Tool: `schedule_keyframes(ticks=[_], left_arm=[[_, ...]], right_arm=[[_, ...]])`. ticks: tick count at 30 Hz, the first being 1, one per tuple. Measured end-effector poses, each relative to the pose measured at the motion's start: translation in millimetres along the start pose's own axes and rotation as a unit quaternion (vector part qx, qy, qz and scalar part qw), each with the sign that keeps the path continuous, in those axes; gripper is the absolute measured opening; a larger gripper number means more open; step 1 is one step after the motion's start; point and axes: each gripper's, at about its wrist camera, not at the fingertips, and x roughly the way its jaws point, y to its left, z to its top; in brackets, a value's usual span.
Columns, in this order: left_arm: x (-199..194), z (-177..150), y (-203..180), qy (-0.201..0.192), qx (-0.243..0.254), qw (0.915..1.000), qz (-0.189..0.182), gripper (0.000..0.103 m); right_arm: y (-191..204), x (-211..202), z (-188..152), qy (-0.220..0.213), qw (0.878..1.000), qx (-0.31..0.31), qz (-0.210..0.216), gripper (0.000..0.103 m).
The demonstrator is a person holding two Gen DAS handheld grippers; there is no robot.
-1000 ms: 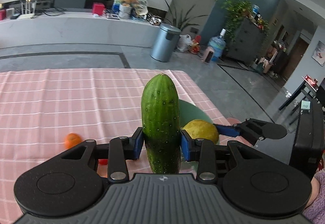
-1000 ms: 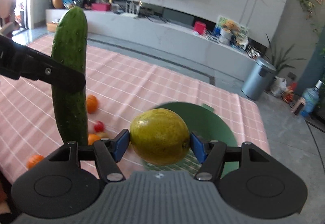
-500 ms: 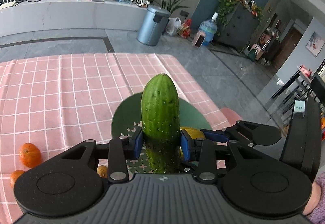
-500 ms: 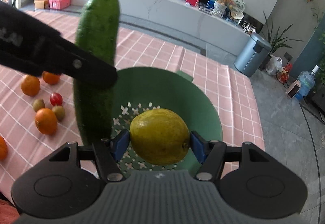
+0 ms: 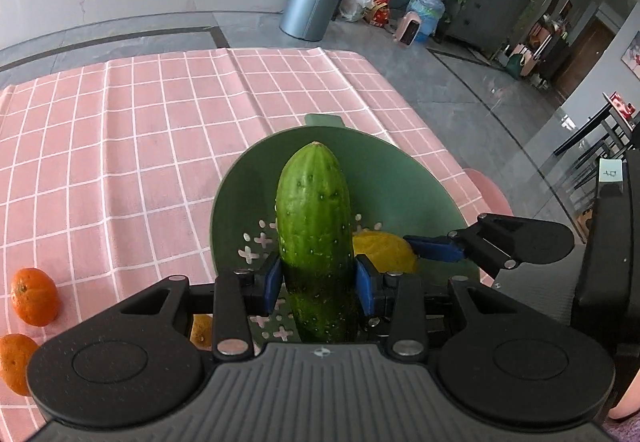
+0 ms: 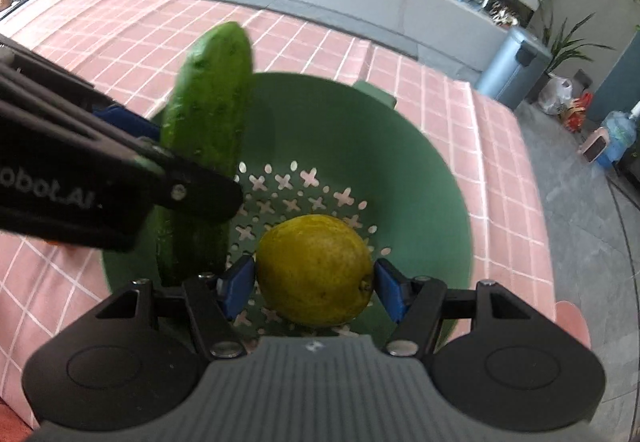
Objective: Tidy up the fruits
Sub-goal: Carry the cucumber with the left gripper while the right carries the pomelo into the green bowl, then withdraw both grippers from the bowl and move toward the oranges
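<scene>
My left gripper (image 5: 319,284) is shut on a green cucumber (image 5: 316,238) and holds it over the green colander (image 5: 400,181). My right gripper (image 6: 315,284) holds a yellow lemon (image 6: 314,270) low inside the colander (image 6: 420,177), its blue pads against the lemon's sides. The lemon (image 5: 382,252) shows to the right of the cucumber in the left wrist view. The cucumber (image 6: 208,121) and the left gripper's arm stand at the colander's left side in the right wrist view.
Oranges (image 5: 34,302) (image 5: 16,362) lie on the pink checked tablecloth (image 5: 140,145) left of the colander. The table's right edge (image 6: 540,209) runs just beyond the colander, with grey floor past it. A pink chair back (image 5: 490,193) is near that edge.
Both grippers have moved forward and down over the colander with their fruit. The lemon now sits lower in the colander, and the cucumber has tilted over its left side.
</scene>
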Motion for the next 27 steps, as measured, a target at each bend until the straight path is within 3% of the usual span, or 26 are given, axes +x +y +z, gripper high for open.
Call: schedule_keyframes(ticks=[8,19,23,27], left_arm=[[7,3,2,0.005,-0.016,0.9997,0.017,0.045],[1,-2,-1,0.008,-0.001,0.9996,0.029,0.045],[-18,-3,-5,-0.011,0.009,0.9996,0.024,0.046],[-44,-8,-15,-0.029,0.043,0.9977,0.044,0.048]], right_arm=[[-5,6,9,0.008,1.000,0.012,0.004,0.062],[-8,-4,6,0.003,1.000,0.017,-0.013,0.066],[-7,-16,7,-0.009,0.999,0.016,-0.031,0.070],[-1,-35,4,-0.034,0.998,0.026,-0.047,0.076]])
